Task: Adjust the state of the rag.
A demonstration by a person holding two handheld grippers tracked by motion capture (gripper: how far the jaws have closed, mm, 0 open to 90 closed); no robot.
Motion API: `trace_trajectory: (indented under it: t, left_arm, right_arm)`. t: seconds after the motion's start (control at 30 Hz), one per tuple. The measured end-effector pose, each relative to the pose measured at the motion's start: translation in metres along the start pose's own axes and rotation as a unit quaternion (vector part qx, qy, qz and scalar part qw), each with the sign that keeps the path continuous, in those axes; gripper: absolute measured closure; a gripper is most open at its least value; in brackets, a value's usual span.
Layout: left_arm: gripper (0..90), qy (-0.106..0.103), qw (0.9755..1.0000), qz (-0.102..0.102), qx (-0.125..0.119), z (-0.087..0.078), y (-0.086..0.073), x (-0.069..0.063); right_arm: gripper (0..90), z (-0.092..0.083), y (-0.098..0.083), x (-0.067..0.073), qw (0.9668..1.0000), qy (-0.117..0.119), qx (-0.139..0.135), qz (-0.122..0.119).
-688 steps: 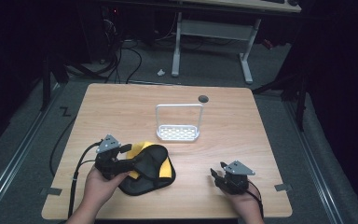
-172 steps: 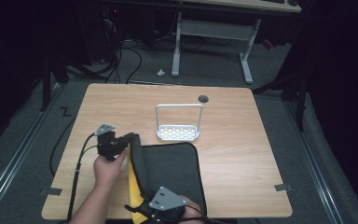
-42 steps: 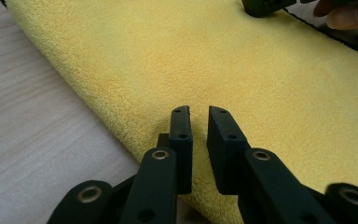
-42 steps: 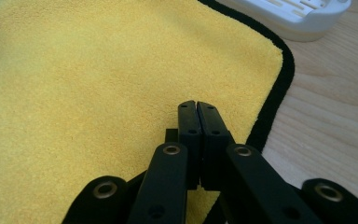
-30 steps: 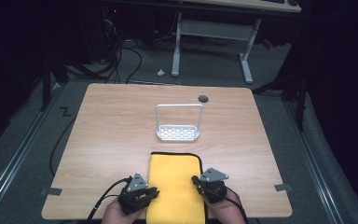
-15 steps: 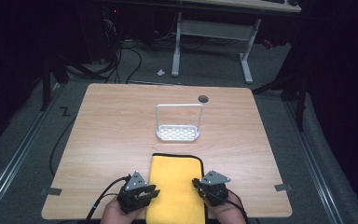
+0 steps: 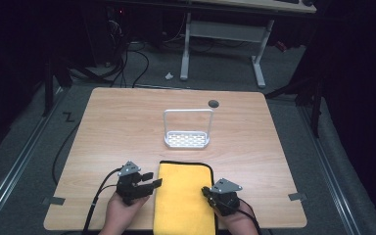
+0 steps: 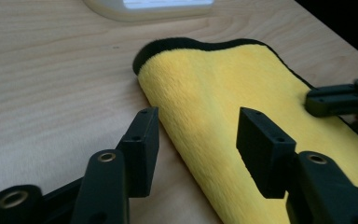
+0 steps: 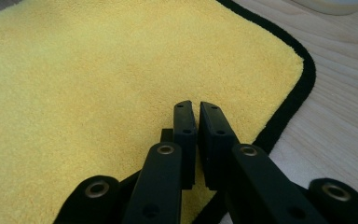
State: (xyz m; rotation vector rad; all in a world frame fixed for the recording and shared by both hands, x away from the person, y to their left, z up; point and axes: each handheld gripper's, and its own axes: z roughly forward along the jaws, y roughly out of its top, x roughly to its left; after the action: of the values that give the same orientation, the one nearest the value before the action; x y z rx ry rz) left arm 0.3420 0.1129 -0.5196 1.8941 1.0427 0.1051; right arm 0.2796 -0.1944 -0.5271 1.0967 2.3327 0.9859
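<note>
A yellow cloth (image 7: 183, 198) with a black border lies flat and folded at the table's front edge, yellow side up. My left gripper (image 7: 152, 185) stands open at its left side. In the left gripper view, the left gripper (image 8: 196, 126) has its jaws on either side of the cloth's (image 8: 223, 93) rounded folded edge, not closed on it. My right gripper (image 7: 206, 192) is shut at the cloth's right side. In the right gripper view, the right gripper (image 9: 193, 109) hovers low over the yellow pile (image 9: 98, 74) near the black hem, with nothing seen between its jaws.
A white perforated tray (image 7: 186, 139) with an arched handle stands just beyond the cloth at the table's middle. A dark round grommet (image 7: 213, 103) sits behind it. Bare wood extends left, right and far. The right gripper's jaws (image 8: 335, 100) show across the cloth in the left gripper view.
The cloth, crumpled earlier, now lies flat with yellow up. Over the last second my left gripper has moved slightly away from the front edge; the right has hardly moved.
</note>
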Motion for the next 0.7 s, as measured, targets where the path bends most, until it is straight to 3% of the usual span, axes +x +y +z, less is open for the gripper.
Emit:
trace_trajectory:
  t: [0.17, 0.3, 0.47, 0.7]
  left_arm:
    - [45.5, 0.028, 0.9994, -0.018, 0.005, 0.020, 0.017, 0.007]
    - [44.4, 0.037, 0.9983, -0.042, 0.017, 0.034, 0.020, 0.013]
    - [48.1, 0.029, 0.9975, -0.062, 0.017, 0.041, 0.020, 0.016]
    - [66.5, 0.028, 0.9985, -0.044, 0.019, 0.043, 0.017, 0.014]
  right_arm:
    - [86.3, 0.000, 0.000, 0.000, 1.0000, 0.000, 0.000, 0.001]
    - [86.3, 0.000, 0.000, -0.001, 1.0000, 0.004, -0.001, 0.002]
    - [86.3, 0.000, 0.000, -0.001, 1.0000, 0.005, -0.001, 0.000]
    - [86.3, 0.001, 0.000, -0.002, 1.0000, 0.005, -0.002, 0.001]
